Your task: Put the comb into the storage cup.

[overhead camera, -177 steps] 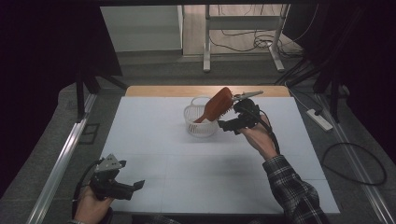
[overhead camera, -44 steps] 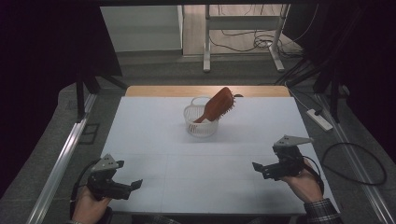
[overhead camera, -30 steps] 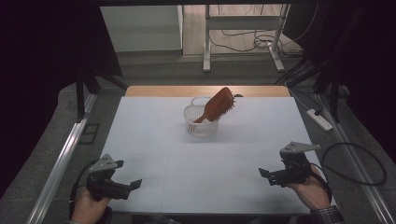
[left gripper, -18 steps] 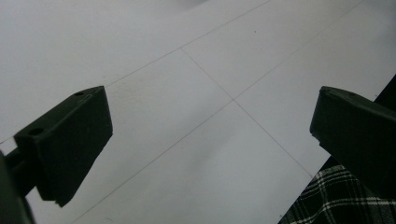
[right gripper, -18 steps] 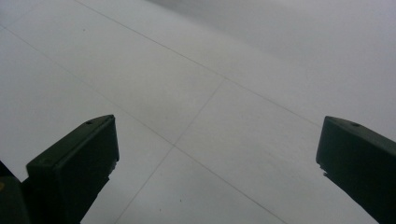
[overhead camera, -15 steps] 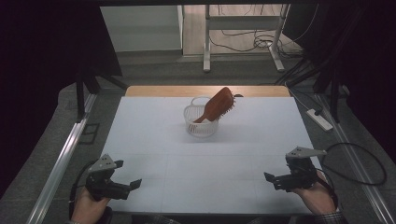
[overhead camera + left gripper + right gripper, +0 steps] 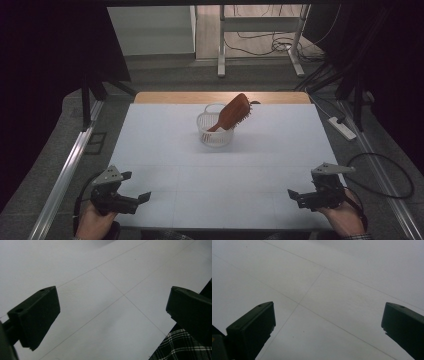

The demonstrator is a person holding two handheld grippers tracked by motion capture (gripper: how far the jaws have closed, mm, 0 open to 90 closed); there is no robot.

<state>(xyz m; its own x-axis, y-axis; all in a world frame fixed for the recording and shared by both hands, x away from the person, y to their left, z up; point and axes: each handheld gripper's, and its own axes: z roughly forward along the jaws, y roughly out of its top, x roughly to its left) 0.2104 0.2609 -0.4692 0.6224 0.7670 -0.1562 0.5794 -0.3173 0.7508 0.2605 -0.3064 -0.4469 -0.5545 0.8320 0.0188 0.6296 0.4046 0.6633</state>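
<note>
I have both grippers parked at the near edge of the table (image 7: 165, 150), one by each near corner, and neither carries anything. The left gripper (image 7: 135, 192) sits by the near left corner with its jaws spread wide; in the left gripper view they stand far apart over bare white surface, with a bit of plaid sleeve (image 7: 180, 347) at the lower right. The right gripper (image 7: 296, 196) sits by the near right corner, and in the right gripper view its jaws are just as wide, with nothing between them.

The hairbrush (image 7: 235, 111) is near the far edge, roughly midway between the left and right edges, well apart from both grippers. It stands tilted in the basket (image 7: 212, 136), handle down inside, the head leaning out over the rim toward the far right, bristles facing that side.

I judge the brush stiff and fairly light, its glossy brown back probably slick under the pads. I would close on the neck or the flat sides of the head just above the rim, not on the bristles, which would give and let it twist. The basket looks like light white plastic with slotted walls; I expect it to slide or tip if the brush drags on it.

Count: one hairbrush, one basket, two grippers.
</note>
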